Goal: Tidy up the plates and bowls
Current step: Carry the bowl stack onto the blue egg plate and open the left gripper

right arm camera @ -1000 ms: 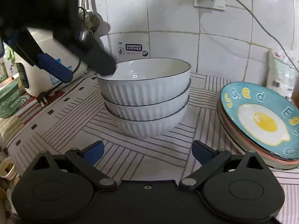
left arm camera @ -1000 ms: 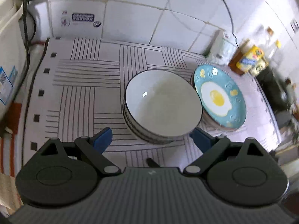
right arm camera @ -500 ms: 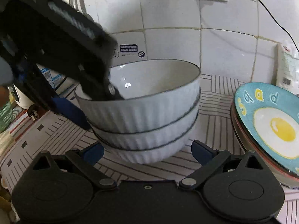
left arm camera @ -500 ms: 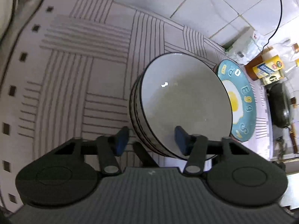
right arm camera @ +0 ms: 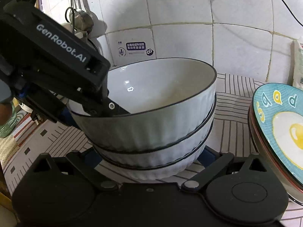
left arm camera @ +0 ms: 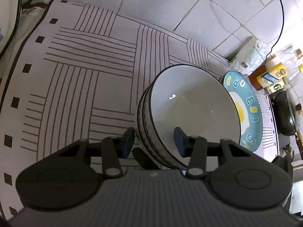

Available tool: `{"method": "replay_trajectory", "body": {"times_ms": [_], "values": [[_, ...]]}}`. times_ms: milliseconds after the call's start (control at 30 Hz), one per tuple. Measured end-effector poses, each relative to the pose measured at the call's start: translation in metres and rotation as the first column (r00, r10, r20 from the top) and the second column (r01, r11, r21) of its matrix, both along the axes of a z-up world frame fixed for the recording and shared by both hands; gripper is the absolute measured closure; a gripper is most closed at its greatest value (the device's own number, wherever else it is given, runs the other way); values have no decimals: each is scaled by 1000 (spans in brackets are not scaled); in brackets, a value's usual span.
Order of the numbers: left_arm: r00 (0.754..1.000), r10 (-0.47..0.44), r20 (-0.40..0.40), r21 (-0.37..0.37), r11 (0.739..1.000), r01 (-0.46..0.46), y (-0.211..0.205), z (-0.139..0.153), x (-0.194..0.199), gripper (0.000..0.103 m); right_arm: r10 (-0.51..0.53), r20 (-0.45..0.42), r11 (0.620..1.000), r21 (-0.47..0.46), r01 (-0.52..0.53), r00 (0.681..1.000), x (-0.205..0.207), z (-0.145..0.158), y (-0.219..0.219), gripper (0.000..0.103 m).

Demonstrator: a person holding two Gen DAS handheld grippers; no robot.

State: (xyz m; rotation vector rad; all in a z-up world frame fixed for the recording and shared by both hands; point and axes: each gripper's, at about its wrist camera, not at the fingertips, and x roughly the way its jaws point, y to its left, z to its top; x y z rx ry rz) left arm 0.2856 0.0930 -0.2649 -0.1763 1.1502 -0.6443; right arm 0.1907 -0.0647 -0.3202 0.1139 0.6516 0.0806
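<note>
A stack of three white ribbed bowls (left arm camera: 189, 109) (right arm camera: 151, 128) stands on the striped mat (left arm camera: 85, 71), tilted. My left gripper (left arm camera: 154, 140) straddles the stack's near rim, one finger inside the top bowl and one outside; its jaws are narrowed around the rim, with a gap still showing. It shows from outside in the right wrist view (right arm camera: 90, 111). My right gripper (right arm camera: 149, 155) is open, its fingers on either side of the bottom bowl's base. A blue fried-egg plate (left arm camera: 244, 111) (right arm camera: 280, 128) lies on a stack right of the bowls.
A tiled wall (right arm camera: 180, 19) with a socket and cable stands behind. Bottles (left arm camera: 269, 75) and a dark pan (left arm camera: 286, 113) sit far right. A white appliance and hanging utensils (right arm camera: 79, 19) are at the left, with a green basket (right arm camera: 5, 126).
My left gripper moved in over the stack's rim and narrowed its jaws around it. The stack now tilts. My right gripper moved closer, its fingers now flanking the bottom bowl.
</note>
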Motion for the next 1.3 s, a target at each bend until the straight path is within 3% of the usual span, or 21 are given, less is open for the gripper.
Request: {"method": "replay_trajectory", "body": {"times_ms": [400, 800, 1033, 1300], "values": [[999, -2, 34, -34, 999, 3, 4, -1, -2, 59, -19, 2, 1000, 14, 19, 1000, 3, -2, 0, 2], [991, -85, 105, 8, 996, 85, 9, 10, -23, 59, -42, 36, 999, -15, 42, 998, -11, 0, 12, 2], [981, -145, 129, 28, 989, 142, 3, 39, -41, 59, -64, 79, 998, -10, 65, 995, -34, 19, 6, 2], [966, -213, 150, 45, 977, 208, -19, 86, -71, 59, -121, 127, 992, -19, 125, 984, -72, 61, -5, 2]]}}
